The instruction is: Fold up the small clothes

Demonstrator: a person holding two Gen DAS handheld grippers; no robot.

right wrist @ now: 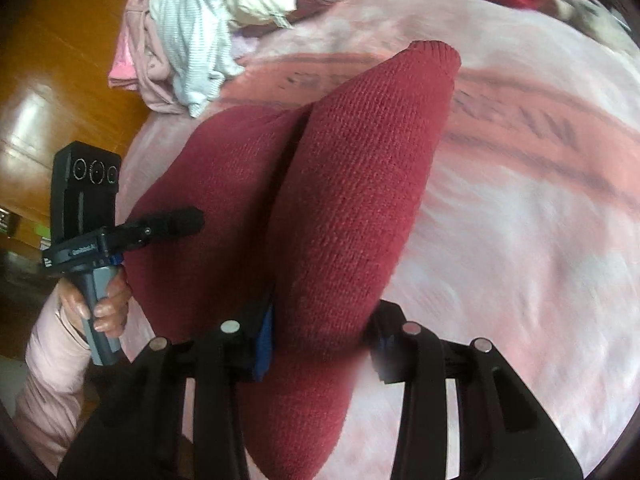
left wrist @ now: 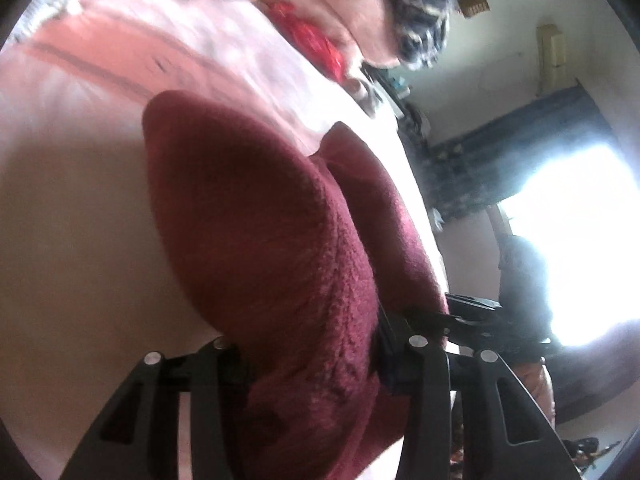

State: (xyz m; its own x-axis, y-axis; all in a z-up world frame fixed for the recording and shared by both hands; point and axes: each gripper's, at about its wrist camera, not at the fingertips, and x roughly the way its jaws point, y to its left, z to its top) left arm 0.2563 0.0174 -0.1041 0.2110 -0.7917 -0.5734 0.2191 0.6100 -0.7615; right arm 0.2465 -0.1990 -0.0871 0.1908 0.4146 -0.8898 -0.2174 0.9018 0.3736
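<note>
Both grippers are matte black with silver rivets; the right gripper (right wrist: pixel 316 352) has a blue pad. The left gripper (right wrist: pixel 176 220) has a grey handle, bare fingers (right wrist: pixel 108 308), pale pink padded sleeve (right wrist: pixel 52 380).

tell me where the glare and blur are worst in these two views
Left wrist view: the window is blown out white, and the red cloth and patterned fabric beyond the maroon sweater smear with motion blur. Right wrist view: even light, sweater knit sharp, pink blanket streaked at the right edge.
</note>
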